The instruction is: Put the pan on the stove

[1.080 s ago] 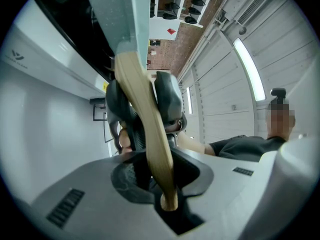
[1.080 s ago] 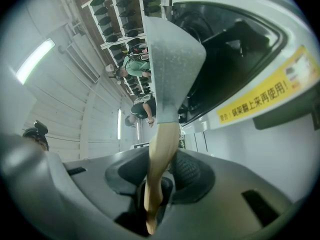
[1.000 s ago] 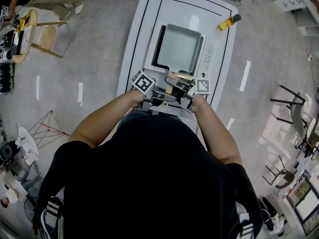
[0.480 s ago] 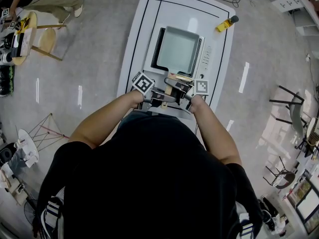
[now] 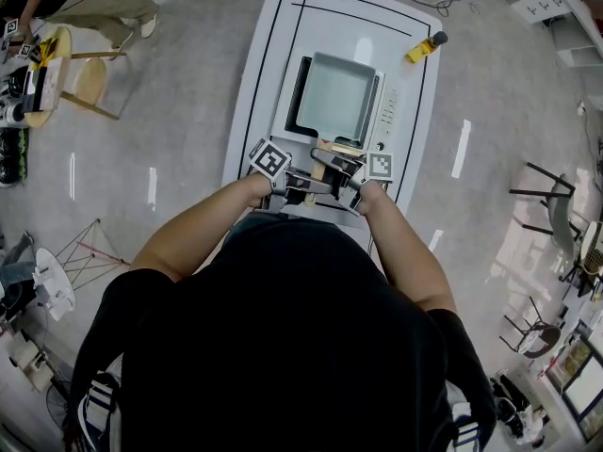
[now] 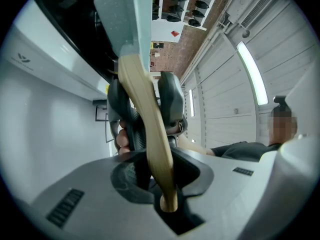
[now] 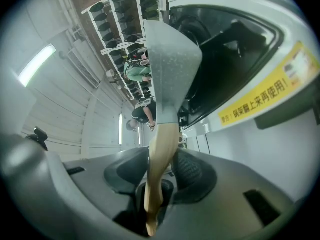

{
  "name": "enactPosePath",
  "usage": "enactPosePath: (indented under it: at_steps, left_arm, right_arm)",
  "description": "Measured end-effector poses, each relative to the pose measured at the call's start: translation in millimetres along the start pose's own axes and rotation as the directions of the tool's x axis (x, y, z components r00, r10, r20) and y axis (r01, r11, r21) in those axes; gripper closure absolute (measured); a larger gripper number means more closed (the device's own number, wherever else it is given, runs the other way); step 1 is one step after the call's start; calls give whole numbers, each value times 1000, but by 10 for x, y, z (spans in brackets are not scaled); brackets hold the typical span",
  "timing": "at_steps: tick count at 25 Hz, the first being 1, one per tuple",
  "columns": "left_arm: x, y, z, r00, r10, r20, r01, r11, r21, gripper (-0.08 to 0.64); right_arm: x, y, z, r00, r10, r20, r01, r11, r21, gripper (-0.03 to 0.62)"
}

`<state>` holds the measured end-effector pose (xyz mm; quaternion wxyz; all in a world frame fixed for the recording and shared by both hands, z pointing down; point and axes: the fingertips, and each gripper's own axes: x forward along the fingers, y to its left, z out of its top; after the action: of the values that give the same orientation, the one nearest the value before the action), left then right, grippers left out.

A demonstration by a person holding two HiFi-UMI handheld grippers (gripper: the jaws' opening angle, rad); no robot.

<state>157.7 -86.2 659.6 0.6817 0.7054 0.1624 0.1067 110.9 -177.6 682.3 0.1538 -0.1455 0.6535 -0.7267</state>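
Clamping the pan's wooden handle (image 6: 150, 126), the left gripper (image 6: 161, 181) has its jaws drawn almost fully together, and the handle's butt end sits in the slot between them. The right gripper (image 7: 159, 184) meets the same handle from the opposite side, facing the left one. Its jaws have just been opening. The handle stands between them, with a dark gap on one side, so the pads are not pressing on it. Both grippers point level across the table edge, close together, their marker cubes turned up toward the head camera.

Directly beyond the two grippers, the handle joins a grey metal bracket that runs into the square grey pan (image 5: 336, 92). The pan sits on the black top of the induction stove (image 5: 388, 111). The stove's control strip runs along the side nearer the right gripper. The stove rests on a white table (image 5: 264, 64) marked with a black outline.

Well beyond the right gripper, near the table's far corner, lies a yellow object with a dark tip (image 5: 424, 45). Far off past the left gripper, a wooden stool (image 5: 89, 75) stands on the floor.
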Motion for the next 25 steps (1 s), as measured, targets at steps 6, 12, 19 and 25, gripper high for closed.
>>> enactPosePath:
  at_steps: [6,12,19,25]
  left_arm:
    - [-3,6,-1,1000,11,4,-11,1000,-4,472]
    - [-21,23,-3,1000,29,12,-29,1000,5,469]
    - [8,5,-1,1000,31,-5,-31,999,21,412]
    - [-16,-9,-42,999,33,-13,-32,999,31,385]
  right_arm:
    - [13,54,-7,1000,3,5,-3,1000,12,413]
    - [2,30,32,999,-4,34,4,1000,2,376]
    - [-20,33,52,998,-12,60,11,1000,6,347]
    - [7,41,32,997,-8,77,8,1000,-4,330]
